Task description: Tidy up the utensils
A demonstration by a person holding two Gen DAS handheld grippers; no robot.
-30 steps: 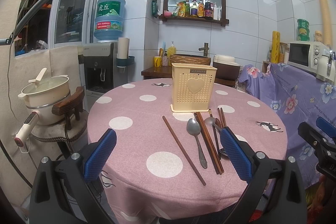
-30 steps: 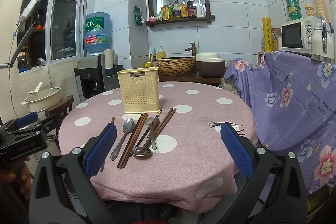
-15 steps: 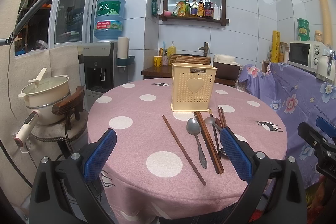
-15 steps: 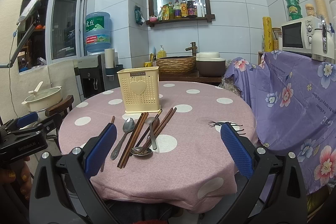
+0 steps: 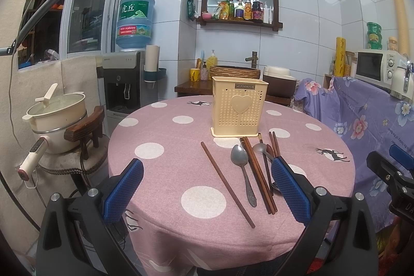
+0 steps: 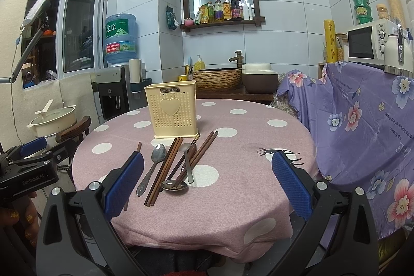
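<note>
Both claws empty, spread wide, held short of the worktop (image 6: 233,198) edge; I judge this a staging pose before the first pick. Left claw (image 5: 207,190): lone chopstick (image 5: 225,180) lies between its fingertips, steel spoon (image 5: 242,170) and bundled chopsticks (image 5: 258,175) toward its right finger. Right claw (image 6: 207,183): same heap sits ahead-left, a second spoon's bowl (image 6: 174,185) nearest. Beyond the heap stands the cream perforated utensil holder (image 6: 172,110), upright, open top ready for loading.

Bright, even indoor light; sharp, fisheye-warped edges.
</note>
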